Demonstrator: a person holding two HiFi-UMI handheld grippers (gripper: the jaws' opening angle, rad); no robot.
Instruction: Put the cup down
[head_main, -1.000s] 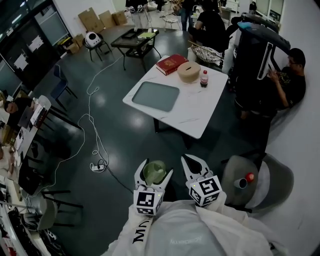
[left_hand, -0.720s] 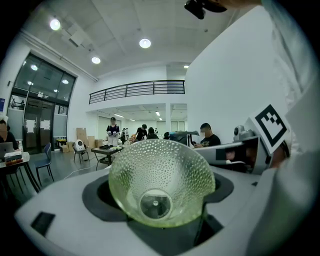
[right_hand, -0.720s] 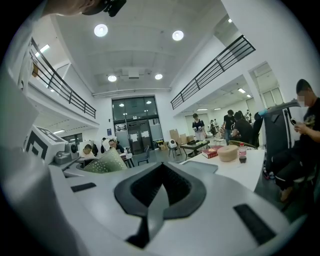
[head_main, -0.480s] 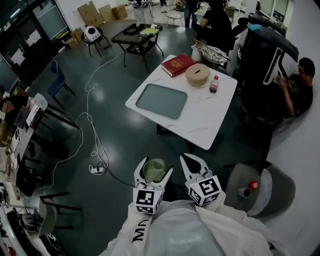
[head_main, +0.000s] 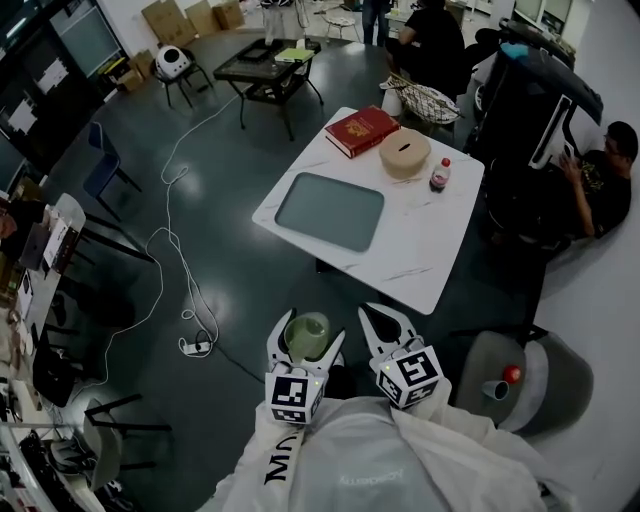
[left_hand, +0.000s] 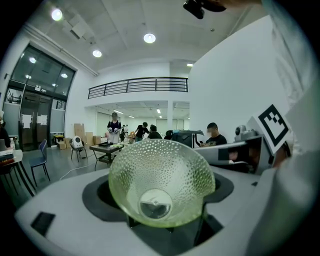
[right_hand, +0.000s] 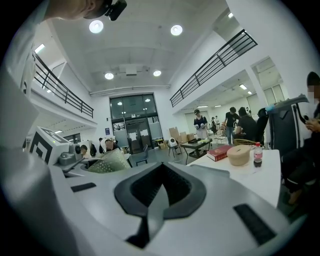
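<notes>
Because the cup (left_hand: 161, 182) looks like thin bumpy green glass, I think it is light, hard, slippery and easy to break, so hold its sides gently. The left gripper (head_main: 310, 331) has its fingers (head_main: 279, 338) closed around it, at 6 o'clock, well apart from the white surface (head_main: 420, 260) at 12 o'clock. The right gripper (head_main: 385, 322) is pressed together with nothing inside. Whether the cup holds anything is hard to see

Red book (head_main: 362, 131) cover print (gold) illegibly small
</notes>
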